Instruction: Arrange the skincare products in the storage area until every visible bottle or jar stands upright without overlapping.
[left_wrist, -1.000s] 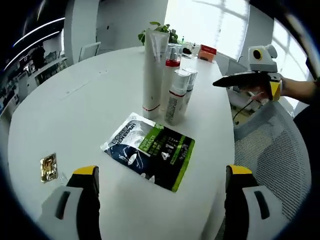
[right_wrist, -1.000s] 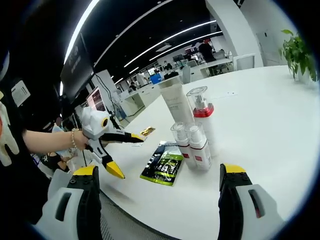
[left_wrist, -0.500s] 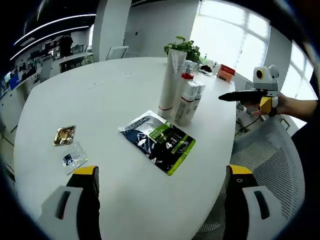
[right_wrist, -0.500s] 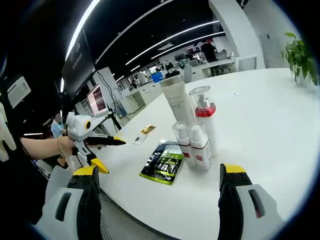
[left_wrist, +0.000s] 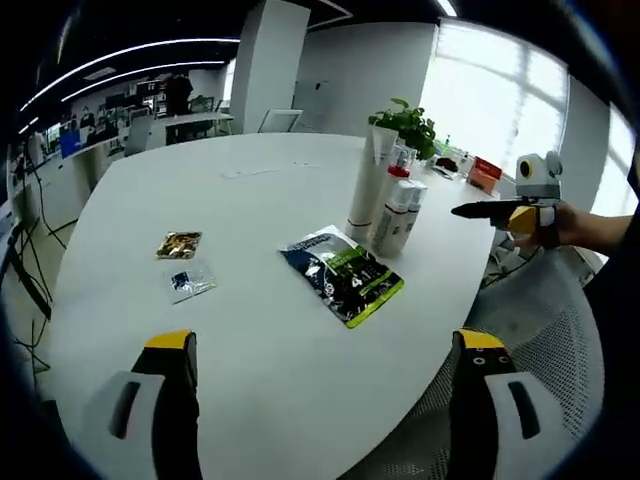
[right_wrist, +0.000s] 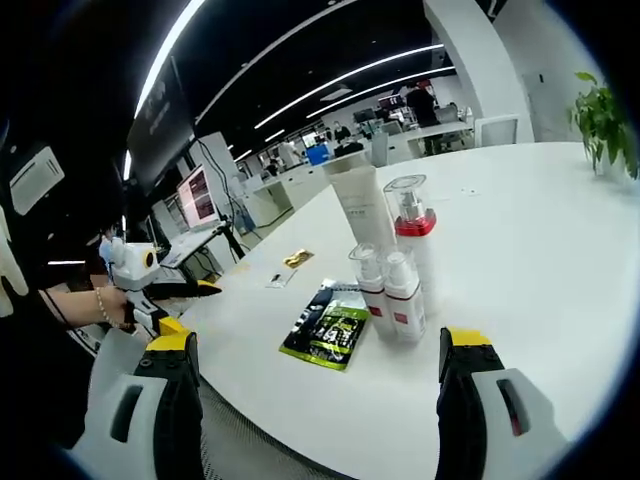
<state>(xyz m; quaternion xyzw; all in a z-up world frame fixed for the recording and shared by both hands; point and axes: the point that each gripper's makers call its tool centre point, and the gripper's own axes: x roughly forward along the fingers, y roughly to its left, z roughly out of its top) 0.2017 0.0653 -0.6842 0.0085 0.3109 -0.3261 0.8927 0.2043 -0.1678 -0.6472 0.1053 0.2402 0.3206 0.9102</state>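
Right gripper view has the skincare cluster near the middle of the white counter (right_wrist: 520, 250): a tall white tube (right_wrist: 360, 205) standing on its cap, a clear-capped bottle with a red band (right_wrist: 408, 222) just beside it, and two small white pump bottles (right_wrist: 392, 292) in front, touching or nearly touching each other. All four stand upright. A dark and green sachet (right_wrist: 326, 334) lies flat just beside the small bottles, toward the counter edge. Two small packets, one gold (left_wrist: 180, 244) and one clear and blue (left_wrist: 188, 282), lie well apart from the group in the left gripper view.

By my judgement the bottles are light, rigid plastic with smooth, slippery sides; the tall tube looks top-heavy and easy to tip. Each is best taken around the body below the cap. The sachet is thin and limp, so a pinch at one edge would suit it.

Both tools are empty, off the counter edge and away from the products. The right tool (right_wrist: 318, 400) has its jaws spread wide, as does the left tool (left_wrist: 322, 400). The bottle part of the task looks essentially met.
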